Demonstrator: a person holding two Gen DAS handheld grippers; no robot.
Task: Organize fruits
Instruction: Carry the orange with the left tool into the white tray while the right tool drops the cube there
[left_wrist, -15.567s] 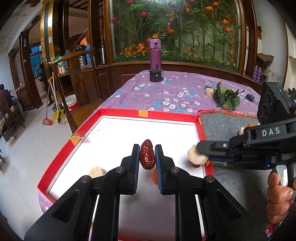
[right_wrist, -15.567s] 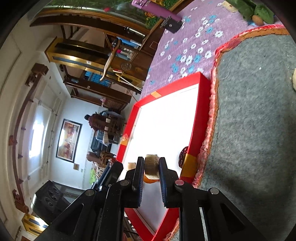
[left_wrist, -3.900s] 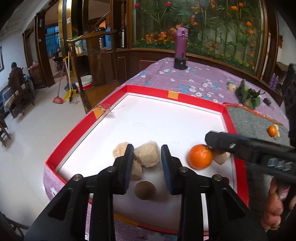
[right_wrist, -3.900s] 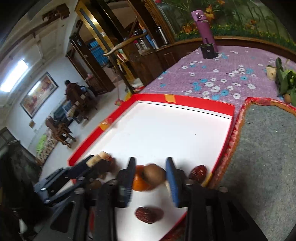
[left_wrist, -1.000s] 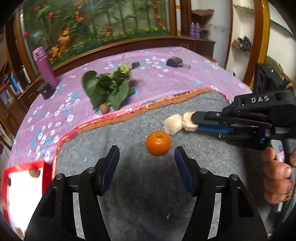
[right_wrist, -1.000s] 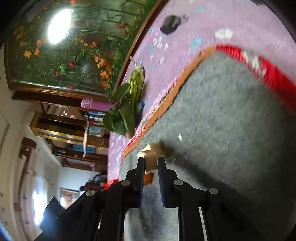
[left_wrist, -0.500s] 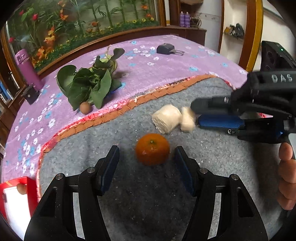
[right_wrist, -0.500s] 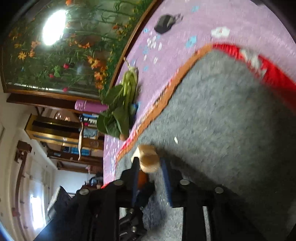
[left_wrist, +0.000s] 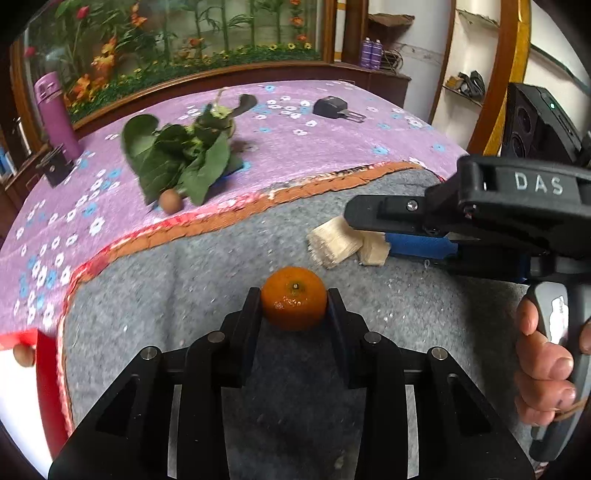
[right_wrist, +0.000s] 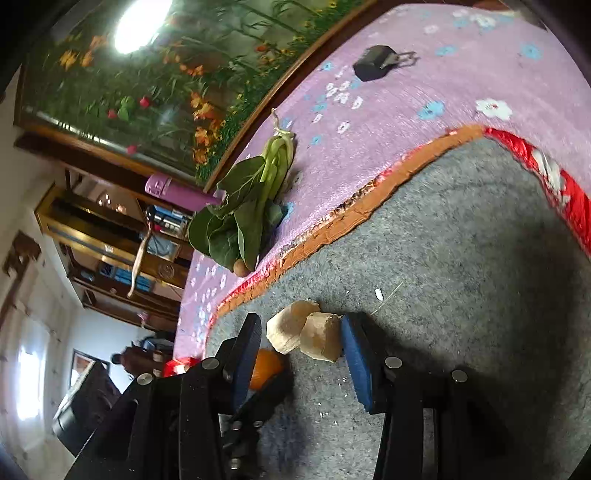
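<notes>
A small orange (left_wrist: 294, 298) sits on the grey felt mat (left_wrist: 192, 295), and my left gripper (left_wrist: 293, 308) is shut on it, a finger on each side. Two pale peeled chunks (left_wrist: 334, 242) lie together on the mat just beyond it. My right gripper (right_wrist: 301, 345) is open, its fingers standing wide on either side of the two chunks (right_wrist: 319, 341), which rest on the mat. In the right wrist view the orange (right_wrist: 266, 363) shows behind the left finger. The right gripper's body (left_wrist: 461, 221) reaches in from the right in the left wrist view.
A leafy green vegetable (left_wrist: 184, 158) and a small brown round fruit (left_wrist: 170, 201) lie on the purple flowered cloth (left_wrist: 295, 147) beyond the mat. A purple bottle (left_wrist: 55, 110) stands far left, a dark key fob (left_wrist: 332, 107) far back. The red tray edge (left_wrist: 44, 369) is at the left.
My left gripper has moved forward and closed on the orange. My right gripper has opened and let the pale chunk down beside the other one.
</notes>
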